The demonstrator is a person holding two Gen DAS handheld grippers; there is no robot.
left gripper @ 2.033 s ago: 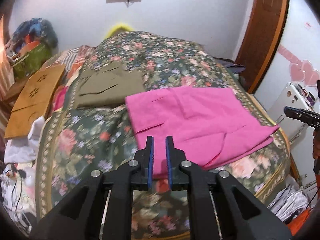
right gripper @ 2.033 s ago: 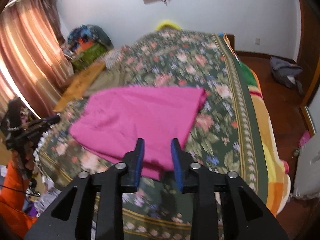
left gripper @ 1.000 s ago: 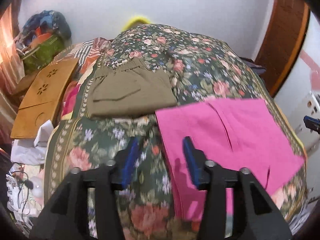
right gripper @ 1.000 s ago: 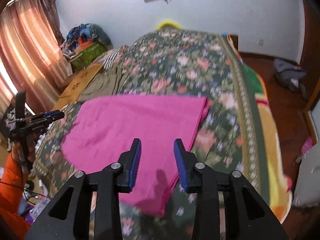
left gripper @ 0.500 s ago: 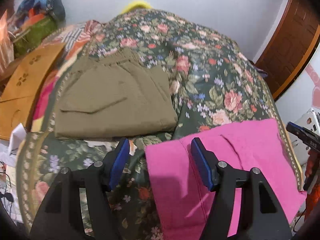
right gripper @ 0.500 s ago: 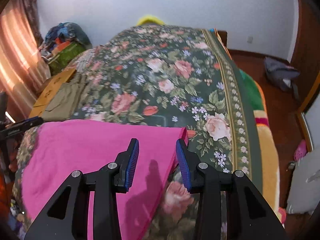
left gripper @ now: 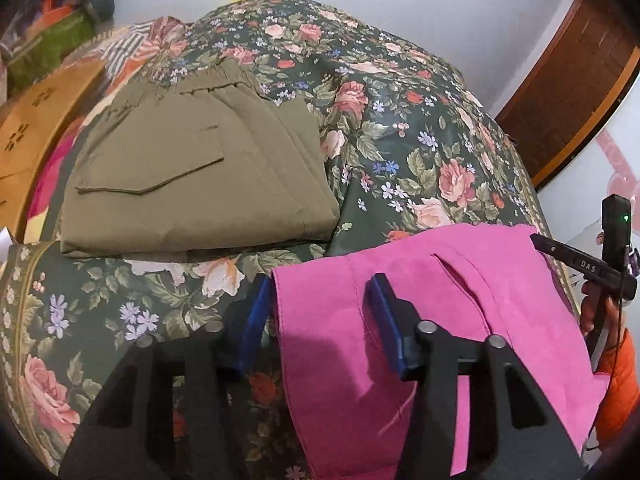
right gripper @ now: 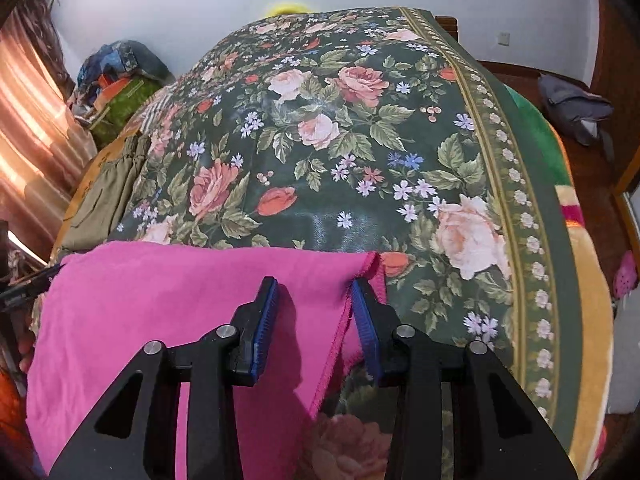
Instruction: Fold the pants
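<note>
Both my grippers have dropped onto the pink pants (left gripper: pixel 460 320)' far corners. Left gripper (left gripper: pixel 320 312) and right gripper (right gripper: pixel 314 312): half-open, closing astride an edge, nothing pinched. Pants: soft, light; near olive pants (left gripper: pixel 192 176).

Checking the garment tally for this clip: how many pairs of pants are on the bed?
2: olive pants folded at the bed's far left; pink pants spread at the near edge. Others may be hidden.
</note>
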